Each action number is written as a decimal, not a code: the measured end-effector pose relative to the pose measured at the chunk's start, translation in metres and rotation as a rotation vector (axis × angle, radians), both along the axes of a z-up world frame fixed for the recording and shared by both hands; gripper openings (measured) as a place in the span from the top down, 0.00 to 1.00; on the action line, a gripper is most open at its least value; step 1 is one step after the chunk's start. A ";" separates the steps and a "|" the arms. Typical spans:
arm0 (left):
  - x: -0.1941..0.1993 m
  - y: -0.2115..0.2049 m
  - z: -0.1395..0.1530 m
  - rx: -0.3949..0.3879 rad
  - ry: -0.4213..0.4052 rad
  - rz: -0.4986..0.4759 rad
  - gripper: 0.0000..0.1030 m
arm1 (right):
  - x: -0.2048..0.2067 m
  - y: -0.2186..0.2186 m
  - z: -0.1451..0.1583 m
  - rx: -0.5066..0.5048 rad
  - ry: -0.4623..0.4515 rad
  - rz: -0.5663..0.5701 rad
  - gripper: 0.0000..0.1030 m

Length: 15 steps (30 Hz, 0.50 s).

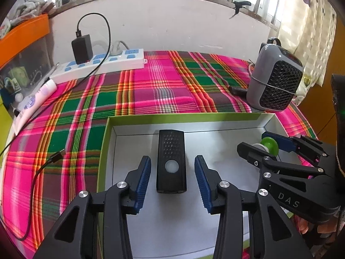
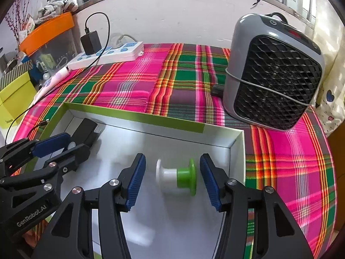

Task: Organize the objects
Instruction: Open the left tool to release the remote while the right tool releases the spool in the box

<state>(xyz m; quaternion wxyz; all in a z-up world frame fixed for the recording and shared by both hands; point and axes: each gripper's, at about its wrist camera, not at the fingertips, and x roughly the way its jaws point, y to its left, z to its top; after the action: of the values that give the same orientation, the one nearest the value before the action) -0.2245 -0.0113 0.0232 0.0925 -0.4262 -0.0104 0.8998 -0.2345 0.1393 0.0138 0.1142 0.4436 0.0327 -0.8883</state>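
**Both claws over the box, two items already inside**

Plaid cloth, pink/green, covers the counter (image 1: 151, 90); window bars and a white wall run along the far edge. Power strip (image 1: 101, 64) w/ a black adapter plugged in sits at the far left corner, grey fan heater (image 2: 273, 75) at the far right. Orange-lidded bin and clutter off the left edge, loose cable end lying on the cloth nr the left edge.

Open green-rimmed box (image 1: 183, 116) takes up the near middle of the counter. Inside, towards its left side: black remote-like device (image 1: 171, 161), flat on the box floor. Towards its right wall: white-and-green spool (image 2: 177, 177), lying on its side.

Left claw (image 1: 172, 179) is spread wide, fingers either side of the black device, not touching it. Right claw (image 2: 172, 179) also spread, fingers flanking the spool w/ gaps both sides, no contact visible. Spool looks a bit blurred, so maybe rolling; can't say for sure.

Step in hand, as I read it: either just-released drops into the box or about-to-grab; pics alone don't settle which. If placing, next move = lift both claws straight up clear of the box walls, then go for anything left on the cloth. If picking, close evenly on each item's sides; spool is round, likely to roll off if pinched off-centre.
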 end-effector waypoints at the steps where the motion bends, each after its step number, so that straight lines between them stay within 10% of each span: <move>1: 0.002 -0.001 0.001 0.000 0.001 0.003 0.61 | 0.001 0.001 0.001 -0.007 0.003 -0.004 0.48; 15: 0.041 -0.007 0.015 0.011 0.037 0.017 0.60 | 0.032 0.006 0.012 -0.052 0.050 -0.017 0.47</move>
<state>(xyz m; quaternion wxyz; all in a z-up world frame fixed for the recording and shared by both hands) -0.1834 -0.0184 0.0378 0.0875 -0.4090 -0.0174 0.9082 -0.2020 0.1454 0.0263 0.1173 0.4185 0.0087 -0.9006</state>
